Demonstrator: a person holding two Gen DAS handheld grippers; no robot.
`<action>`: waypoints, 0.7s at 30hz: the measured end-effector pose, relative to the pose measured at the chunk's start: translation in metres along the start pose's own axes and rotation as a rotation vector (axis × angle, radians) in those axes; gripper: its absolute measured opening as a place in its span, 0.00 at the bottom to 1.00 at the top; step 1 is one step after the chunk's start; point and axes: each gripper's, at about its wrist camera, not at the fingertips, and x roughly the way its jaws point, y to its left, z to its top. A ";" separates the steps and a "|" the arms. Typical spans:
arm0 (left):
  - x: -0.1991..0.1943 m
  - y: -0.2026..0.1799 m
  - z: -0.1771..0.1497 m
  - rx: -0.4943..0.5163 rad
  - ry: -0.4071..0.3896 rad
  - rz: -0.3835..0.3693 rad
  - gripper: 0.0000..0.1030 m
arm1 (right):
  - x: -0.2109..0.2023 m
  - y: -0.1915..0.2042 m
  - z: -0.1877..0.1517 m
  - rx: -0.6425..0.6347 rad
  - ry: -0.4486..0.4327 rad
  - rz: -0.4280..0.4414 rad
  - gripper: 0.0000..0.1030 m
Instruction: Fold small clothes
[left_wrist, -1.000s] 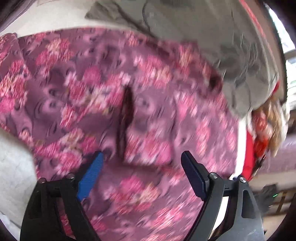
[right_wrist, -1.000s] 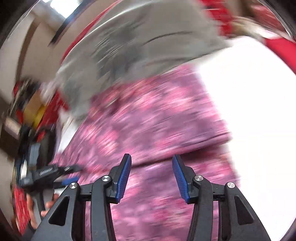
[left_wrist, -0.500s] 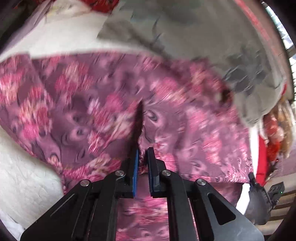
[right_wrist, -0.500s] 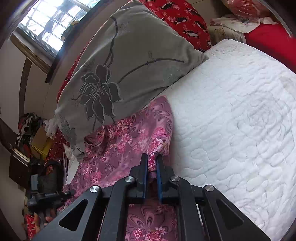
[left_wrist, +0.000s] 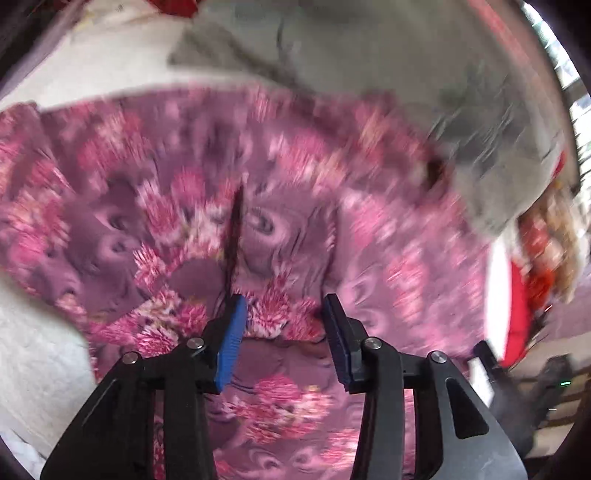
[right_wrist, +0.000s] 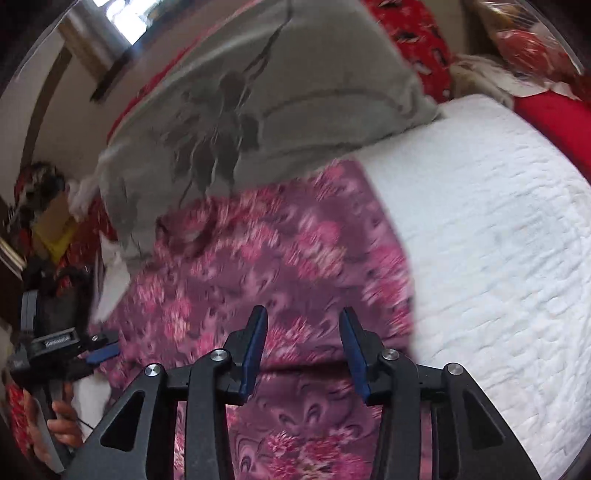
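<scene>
A purple garment with pink flowers (left_wrist: 295, 206) lies spread on a white quilted bed (right_wrist: 498, 258). In the left wrist view it fills most of the frame, with a dark slit (left_wrist: 234, 229) running down its middle. My left gripper (left_wrist: 282, 332) is open just above the cloth, beside a folded edge. My right gripper (right_wrist: 303, 347) is open over a fold line across the garment (right_wrist: 280, 258). The left gripper also shows at the left edge of the right wrist view (right_wrist: 92, 354), held by a hand.
A grey pillow with a dark flower print (right_wrist: 277, 110) lies on the garment's far edge, also in the left wrist view (left_wrist: 424, 74). Red bedding (right_wrist: 554, 110) lies at the far right. Clutter and boxes (right_wrist: 48, 221) stand beyond the bed's left side.
Both grippers were shut on the garment half a second ago and have opened and let it go. The cloth now lies folded flat on the bed.
</scene>
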 end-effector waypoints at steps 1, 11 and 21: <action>-0.006 0.000 -0.001 0.005 -0.018 -0.007 0.39 | -0.002 0.005 -0.009 -0.009 0.008 0.004 0.42; -0.120 0.096 0.019 -0.143 -0.209 -0.101 0.61 | 0.051 0.146 -0.026 -0.344 -0.015 -0.013 0.46; -0.145 0.306 0.025 -0.545 -0.272 0.099 0.61 | 0.091 0.173 -0.061 -0.447 -0.108 -0.152 0.75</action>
